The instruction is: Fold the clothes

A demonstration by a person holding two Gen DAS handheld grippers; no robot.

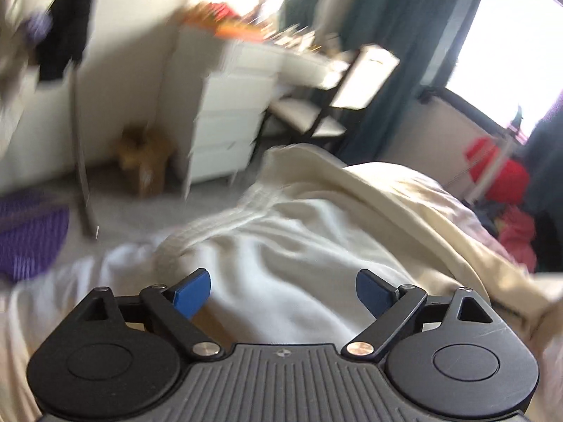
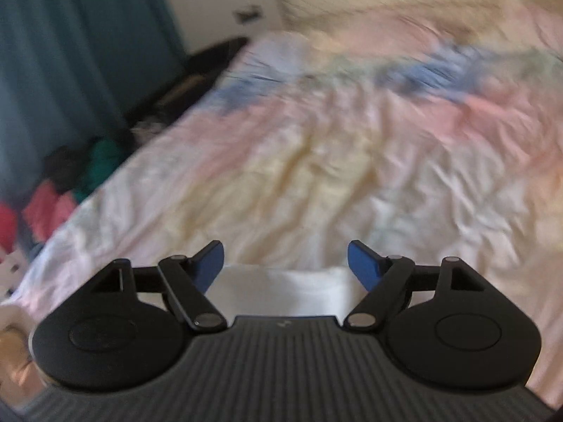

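Observation:
In the left wrist view my left gripper (image 1: 283, 293) is open and empty, its blue pads wide apart above a rumpled white garment (image 1: 281, 242) lying on the bed. A cream blanket or garment (image 1: 397, 197) lies heaped behind and right of it. In the right wrist view my right gripper (image 2: 285, 263) is open and empty, held above the bed. A white folded piece of cloth (image 2: 281, 290) lies right below it, between the fingers. Both views are motion-blurred.
The bed has a crumpled pastel sheet (image 2: 352, 147). Left view: white drawer unit (image 1: 228, 112), a chair (image 1: 334, 98), a brown bag (image 1: 144, 161), purple mat (image 1: 28, 232), red clothes (image 1: 503, 183) by the window. Right view: teal curtain (image 2: 70, 52), coloured clothes (image 2: 52, 197) on the floor.

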